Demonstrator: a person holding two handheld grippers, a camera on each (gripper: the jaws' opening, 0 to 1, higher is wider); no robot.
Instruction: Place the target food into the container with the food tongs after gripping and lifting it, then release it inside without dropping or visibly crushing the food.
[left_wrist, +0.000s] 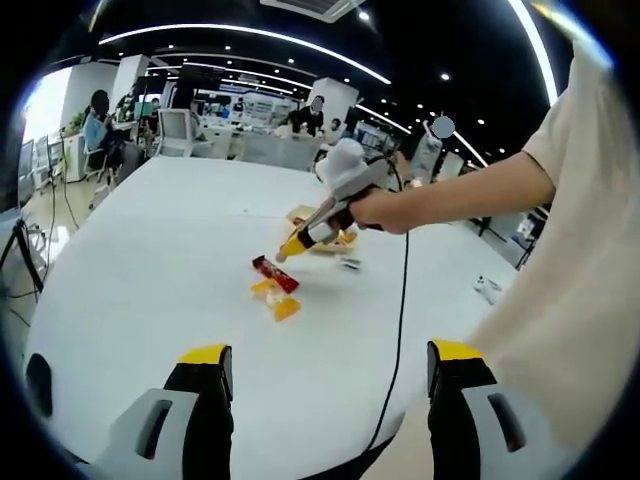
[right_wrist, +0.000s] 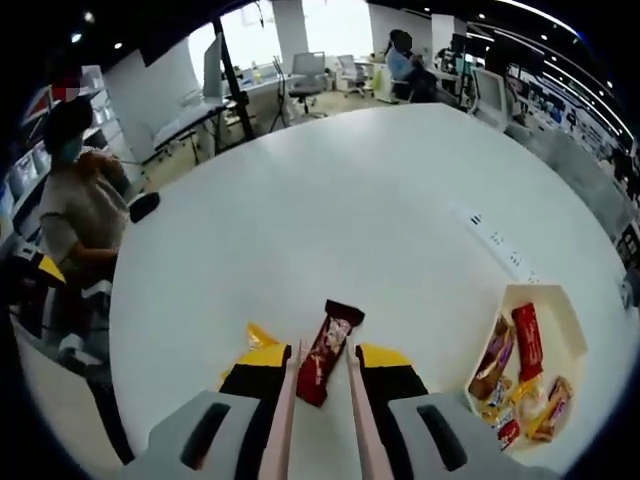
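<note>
A red wrapped snack bar (right_wrist: 327, 360) lies on the white table (right_wrist: 330, 190), between the two pale arms of the food tongs (right_wrist: 286, 400). My right gripper (right_wrist: 325, 356) is shut on the tongs, its yellow-tipped jaws pressing them from both sides. The tong tips flank the bar's middle; I cannot tell if they squeeze it. A white paper container (right_wrist: 560, 305) with several wrapped snacks sits to the right. In the left gripper view a hand holds the right gripper (left_wrist: 292, 243) just above the bar (left_wrist: 275, 273). My left gripper (left_wrist: 330, 358) hangs open near the table edge, holding nothing.
Yellow snack packs (left_wrist: 285, 308) lie beside the bar, one (right_wrist: 257, 335) by my right gripper's left jaw. A black cable (left_wrist: 402, 320) runs over the table edge. Sockets (right_wrist: 495, 240) are set in the tabletop. A person (right_wrist: 75, 200) stands at the table's left side.
</note>
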